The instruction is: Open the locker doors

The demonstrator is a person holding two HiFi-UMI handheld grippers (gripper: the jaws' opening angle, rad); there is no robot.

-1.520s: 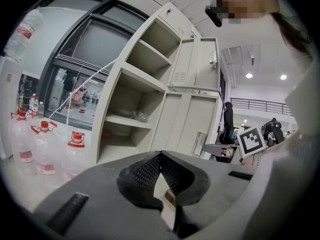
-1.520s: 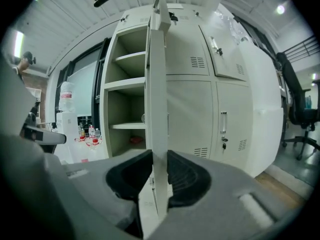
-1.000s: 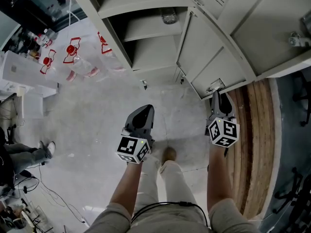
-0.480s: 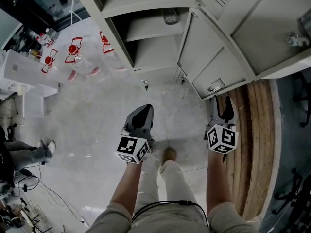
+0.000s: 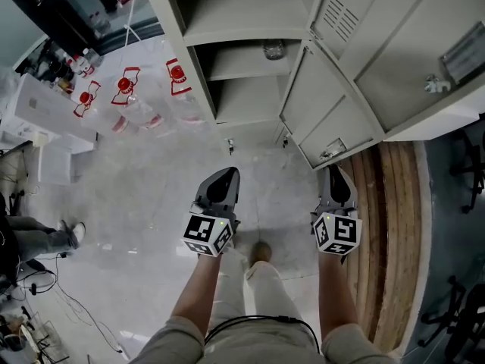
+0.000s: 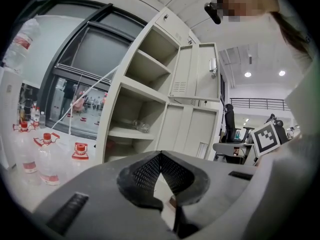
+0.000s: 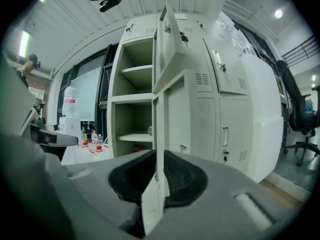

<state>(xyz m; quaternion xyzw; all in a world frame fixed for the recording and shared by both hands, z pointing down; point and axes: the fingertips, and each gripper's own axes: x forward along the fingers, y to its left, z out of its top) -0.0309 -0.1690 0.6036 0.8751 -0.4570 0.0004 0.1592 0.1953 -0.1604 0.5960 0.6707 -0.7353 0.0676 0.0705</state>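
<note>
The grey locker (image 5: 227,29) stands with several doors swung out. Its lower door (image 5: 318,108) hangs open toward me, handle corner just ahead of my right gripper (image 5: 334,170). In the right gripper view this door (image 7: 161,124) runs edge-on between the jaws of the right gripper (image 7: 159,156). They have just been closing and now pinch its edge. An upper door (image 7: 170,39) stands open above it. My left gripper (image 5: 225,173) hovers over the floor in front of the open shelves (image 6: 135,129). The left gripper (image 6: 161,155) is shut with nothing in it.
A clear jar (image 5: 273,49) lies on a shelf. Water bottles with red labels (image 5: 125,89) stand on the floor at the left. A wooden floor strip (image 5: 379,226) runs along the right, with office chairs (image 5: 466,165) beyond. Someone's shoe (image 5: 70,233) and cables lie far left.
Both grippers have risen a little. The right one has shifted left and back toward me, and its jaws, spread wide half a second ago, have narrowed onto the door's edge.
</note>
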